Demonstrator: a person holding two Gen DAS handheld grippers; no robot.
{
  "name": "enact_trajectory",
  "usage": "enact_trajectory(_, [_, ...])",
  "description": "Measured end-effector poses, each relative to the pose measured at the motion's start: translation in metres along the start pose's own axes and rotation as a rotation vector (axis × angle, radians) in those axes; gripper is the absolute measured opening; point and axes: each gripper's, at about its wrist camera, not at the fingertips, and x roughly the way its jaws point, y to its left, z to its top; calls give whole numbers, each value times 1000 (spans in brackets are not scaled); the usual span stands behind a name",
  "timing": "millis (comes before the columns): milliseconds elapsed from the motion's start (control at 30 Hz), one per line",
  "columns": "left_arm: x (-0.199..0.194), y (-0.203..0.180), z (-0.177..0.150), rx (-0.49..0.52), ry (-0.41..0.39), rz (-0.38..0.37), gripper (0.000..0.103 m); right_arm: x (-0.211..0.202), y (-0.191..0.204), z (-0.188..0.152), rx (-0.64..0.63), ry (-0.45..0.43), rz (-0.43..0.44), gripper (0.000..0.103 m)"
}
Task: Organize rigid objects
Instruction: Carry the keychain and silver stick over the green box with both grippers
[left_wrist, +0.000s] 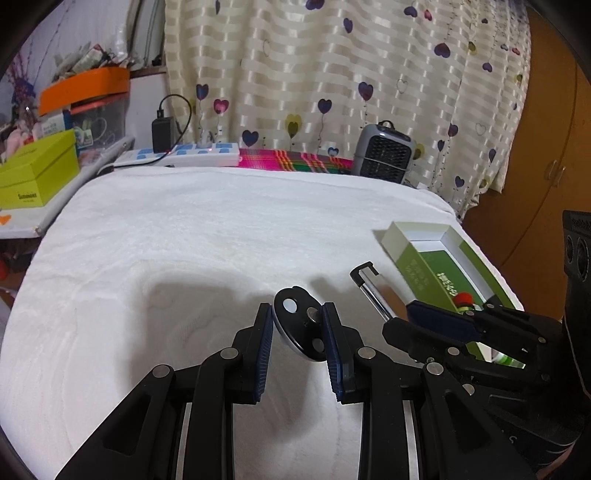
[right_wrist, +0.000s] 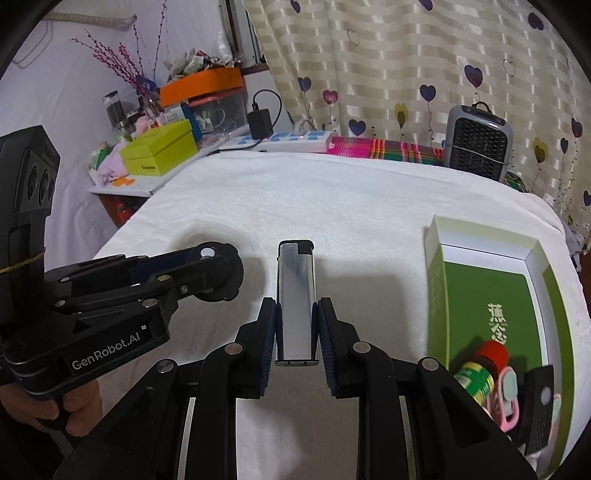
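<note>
Left wrist view: the left gripper (left_wrist: 297, 325), frame centre, clamps a black round disc (left_wrist: 295, 325). Right wrist view: the right gripper (right_wrist: 295, 314) grasps a silver lighter (right_wrist: 295, 291); green box (right_wrist: 439, 273) at right.

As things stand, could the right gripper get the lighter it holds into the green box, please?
Probably yes: the right gripper grips the lighter, and the green box lies open just beside it, nothing between.
</note>
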Motion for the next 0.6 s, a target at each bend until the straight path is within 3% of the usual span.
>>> enact_trajectory(600, [-18,-50,-15,20,-23,-33,25,-47,-24,-26,35,-80,25,24])
